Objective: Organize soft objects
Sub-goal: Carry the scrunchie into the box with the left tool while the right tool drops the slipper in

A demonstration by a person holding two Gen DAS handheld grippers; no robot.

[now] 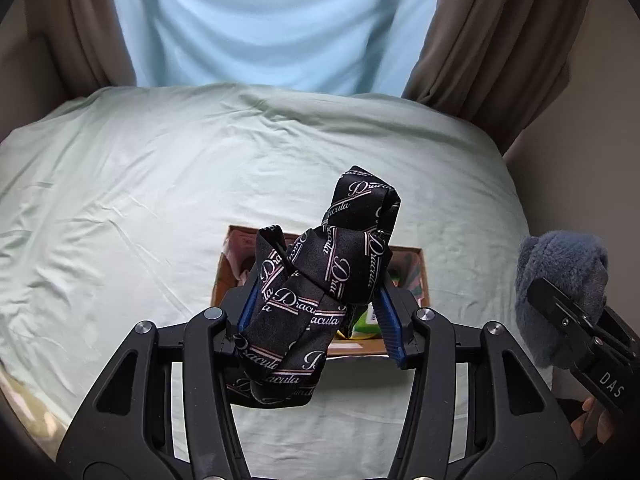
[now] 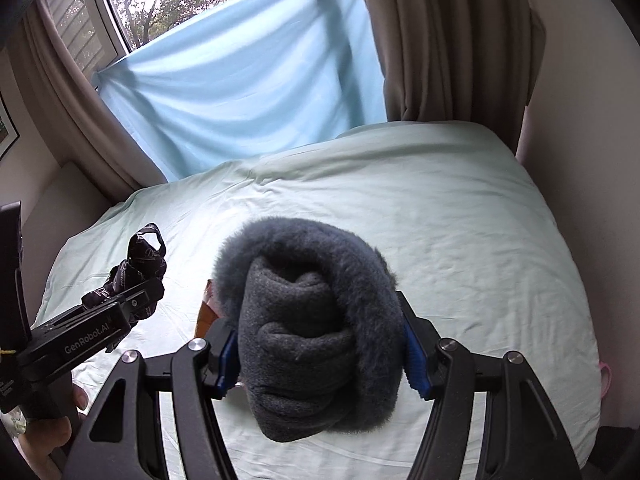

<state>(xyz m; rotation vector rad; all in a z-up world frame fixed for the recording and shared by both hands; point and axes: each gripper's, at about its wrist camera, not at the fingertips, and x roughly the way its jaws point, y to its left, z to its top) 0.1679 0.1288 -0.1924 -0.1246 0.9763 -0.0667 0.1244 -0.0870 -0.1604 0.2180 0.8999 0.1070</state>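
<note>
1. Where the pale green bed sheet point(image 1: 120, 200) is spread, an open cardboard box point(image 1: 423, 276) is set on it;
2. a rolled grey fleece sock bundle point(image 2: 316, 332) is clamped by the right gripper point(image 2: 320, 350), held above the sheet;
3. a black "Dracula" printed tie point(image 1: 320, 284) is gripped by the left gripper point(image 1: 316, 316), above the box.

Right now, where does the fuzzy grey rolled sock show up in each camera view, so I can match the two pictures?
Left wrist view: the grey rolled sock sits at the far right edge, held in the right tongs.
Right wrist view: it fills the lower centre, clamped between the blue pads.
Shared landmark: the light blue cloth over the window behind the bed.
</note>
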